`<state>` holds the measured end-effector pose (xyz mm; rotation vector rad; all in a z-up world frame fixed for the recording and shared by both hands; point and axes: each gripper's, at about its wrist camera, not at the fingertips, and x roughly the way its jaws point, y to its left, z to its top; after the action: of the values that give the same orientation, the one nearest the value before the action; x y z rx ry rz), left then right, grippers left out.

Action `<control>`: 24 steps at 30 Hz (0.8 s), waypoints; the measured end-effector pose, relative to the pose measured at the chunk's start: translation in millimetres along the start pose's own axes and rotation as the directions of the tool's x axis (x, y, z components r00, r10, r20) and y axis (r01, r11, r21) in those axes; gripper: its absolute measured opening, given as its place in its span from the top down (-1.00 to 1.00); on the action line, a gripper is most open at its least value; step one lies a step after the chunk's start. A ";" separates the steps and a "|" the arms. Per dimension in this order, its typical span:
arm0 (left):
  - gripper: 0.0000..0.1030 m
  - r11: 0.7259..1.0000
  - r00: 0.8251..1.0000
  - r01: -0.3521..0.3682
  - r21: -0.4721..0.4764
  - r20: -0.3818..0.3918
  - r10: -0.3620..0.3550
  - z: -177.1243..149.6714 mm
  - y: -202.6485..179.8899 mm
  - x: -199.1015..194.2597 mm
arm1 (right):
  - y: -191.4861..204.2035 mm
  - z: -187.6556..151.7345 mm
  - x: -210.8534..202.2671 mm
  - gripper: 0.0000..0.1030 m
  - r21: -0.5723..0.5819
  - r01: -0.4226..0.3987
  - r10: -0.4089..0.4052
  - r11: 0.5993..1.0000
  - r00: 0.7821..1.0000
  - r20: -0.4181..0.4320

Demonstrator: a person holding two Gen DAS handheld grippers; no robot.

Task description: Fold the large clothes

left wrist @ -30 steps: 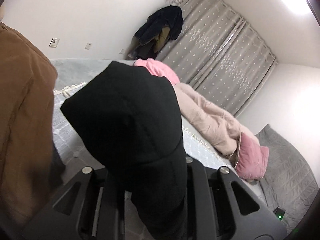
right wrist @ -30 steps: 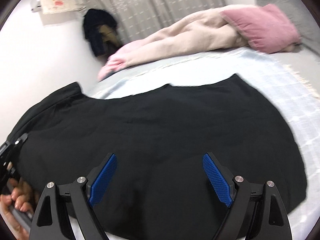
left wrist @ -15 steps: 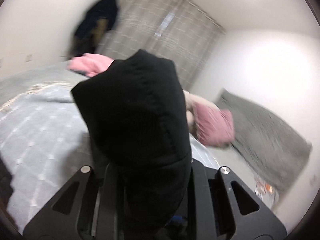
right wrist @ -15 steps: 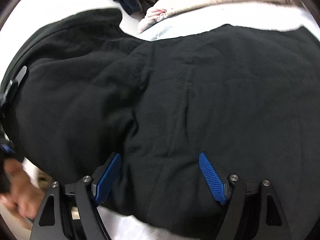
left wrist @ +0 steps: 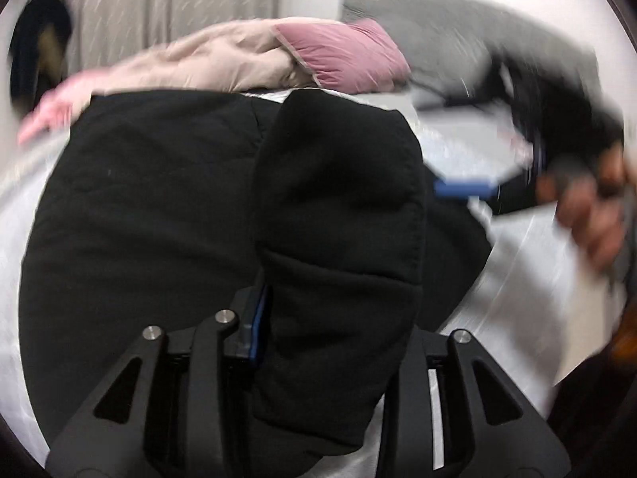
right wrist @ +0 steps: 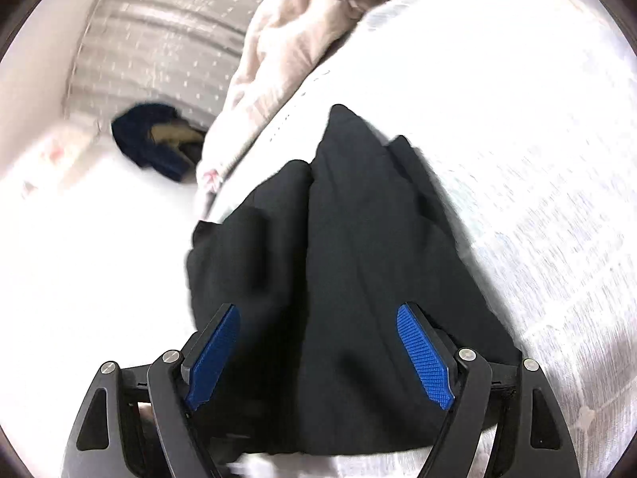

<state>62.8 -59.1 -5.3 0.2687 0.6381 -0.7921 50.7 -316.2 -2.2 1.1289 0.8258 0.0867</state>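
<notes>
A large black garment [left wrist: 151, 215] lies on the pale bedspread [left wrist: 517, 279]. My left gripper [left wrist: 318, 342] is shut on a thick fold of it, which drapes over the fingers and stands up in front of the camera. In the right wrist view the black garment [right wrist: 350, 263] lies in long folds on the bed. My right gripper [right wrist: 318, 354] is open, its blue pads [right wrist: 426, 354] on either side of the cloth, not closed on it. The right gripper also shows, blurred, in the left wrist view [left wrist: 466, 189].
A beige and pink quilt [left wrist: 223, 59] and a pink pillow [left wrist: 342, 51] lie at the far side of the bed. A grey blanket [left wrist: 458, 28] lies behind them. Dark clothes [right wrist: 159, 147] hang by the grey curtain [right wrist: 167, 40].
My left gripper has swung round to face across the bed, still holding the black fold. My right gripper has moved over the garment, which is now bunched in narrower folds.
</notes>
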 end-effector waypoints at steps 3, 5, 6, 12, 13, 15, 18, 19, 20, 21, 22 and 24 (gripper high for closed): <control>-0.19 0.997 0.999 0.034 0.063 -0.028 -0.032 0.7 -10.6 -14.8 | -1.0 2.5 7.2 -0.62 0.028 -0.058 0.059 0.998 0.997 -0.046; -0.45 0.988 0.989 0.143 0.059 -0.030 -0.142 2.3 -13.5 -34.1 | 0.8 4.4 14.1 -0.65 0.037 -0.093 0.095 0.995 0.993 -0.071; -0.54 0.981 0.983 0.185 0.059 -0.025 -0.184 3.5 -14.5 -44.6 | 4.4 6.6 24.0 -0.69 0.039 -0.103 0.106 0.994 0.991 -0.086; -0.57 0.952 0.953 0.303 0.041 -0.027 -0.302 -0.3 0.8 -98.6 | 29.3 -0.8 57.7 -0.72 -0.015 -0.041 0.038 0.999 0.983 -0.180; -0.57 0.950 0.951 0.310 0.033 -0.009 -0.310 1.8 5.6 -107.8 | 32.2 -2.1 59.8 -0.72 -0.029 -0.028 0.022 0.999 0.982 -0.188; -0.58 0.954 0.954 0.298 0.014 0.034 -0.299 4.3 16.2 -121.9 | 41.3 -4.4 71.6 -0.72 -0.042 -0.032 0.022 0.999 0.976 -0.214; -0.61 0.975 0.974 0.220 -0.035 0.066 -0.218 5.4 38.6 -129.6 | 48.8 -6.7 85.4 -0.72 -0.018 -0.068 0.062 0.997 0.967 -0.249; -0.61 0.984 0.984 0.172 -0.052 0.063 -0.169 4.4 47.1 -127.8 | 52.7 -7.2 88.8 -0.72 -0.027 -0.059 0.050 0.998 0.967 -0.251; -0.61 0.989 0.990 0.130 -0.067 0.058 -0.127 2.7 55.1 -122.0 | 58.7 -6.9 93.6 -0.72 -0.058 -0.034 0.018 0.998 0.968 -0.251; -0.62 0.993 0.996 0.078 -0.090 0.049 -0.074 2.6 63.9 -117.0 | 66.0 -6.9 99.1 -0.72 -0.103 -0.007 -0.019 0.995 0.968 -0.249; -0.62 0.992 0.999 0.023 -0.123 0.031 -0.019 1.6 73.6 -111.8 | 71.9 -8.3 103.9 -0.71 -0.147 0.010 -0.047 0.989 0.968 -0.247; -0.61 0.976 0.998 -0.063 -0.209 -0.006 0.063 0.3 92.5 -105.2 | 83.8 -18.3 107.1 0.00 -0.259 0.038 -0.102 0.965 0.967 -0.235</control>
<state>75.0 64.3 59.8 0.0962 0.7032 -0.6586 143.2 -215.1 6.0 0.8559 1.0448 0.2709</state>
